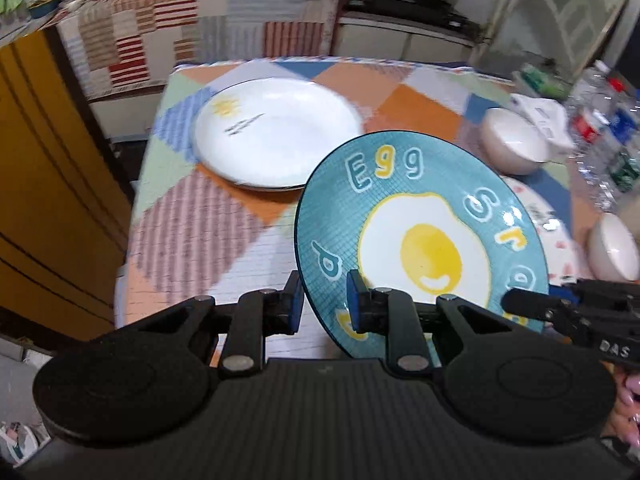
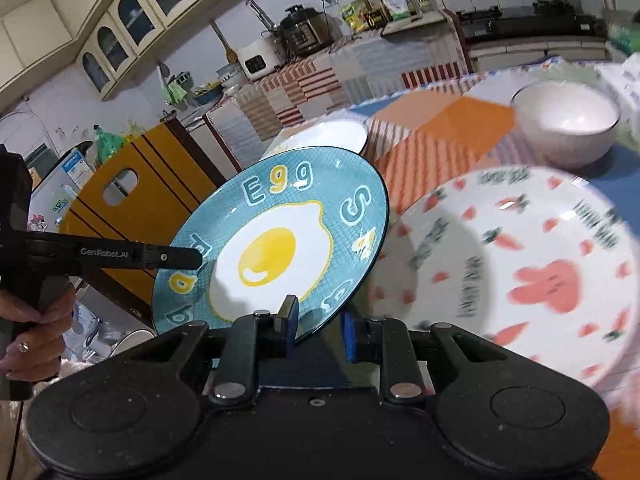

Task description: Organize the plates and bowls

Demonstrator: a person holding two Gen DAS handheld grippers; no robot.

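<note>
A teal plate with a fried-egg picture (image 1: 424, 240) is held tilted above the table. My left gripper (image 1: 324, 300) is shut on its near left rim. My right gripper (image 2: 318, 326) is shut on its rim on the other side; the plate also shows in the right wrist view (image 2: 276, 248). A white plate with a sun drawing (image 1: 276, 132) lies on the table (image 1: 192, 232) at the far left. A white plate with pink rabbits and carrots (image 2: 520, 264) lies to the right. Two white bowls stand at the right, one far (image 1: 514, 140), one near (image 1: 614, 248).
Plastic bottles (image 1: 608, 136) and a white packet (image 1: 544, 116) crowd the table's right edge. A yellow cabinet (image 1: 48, 184) stands left of the table. A counter with a patchwork cloth (image 1: 168, 28) and kitchen appliances lies behind.
</note>
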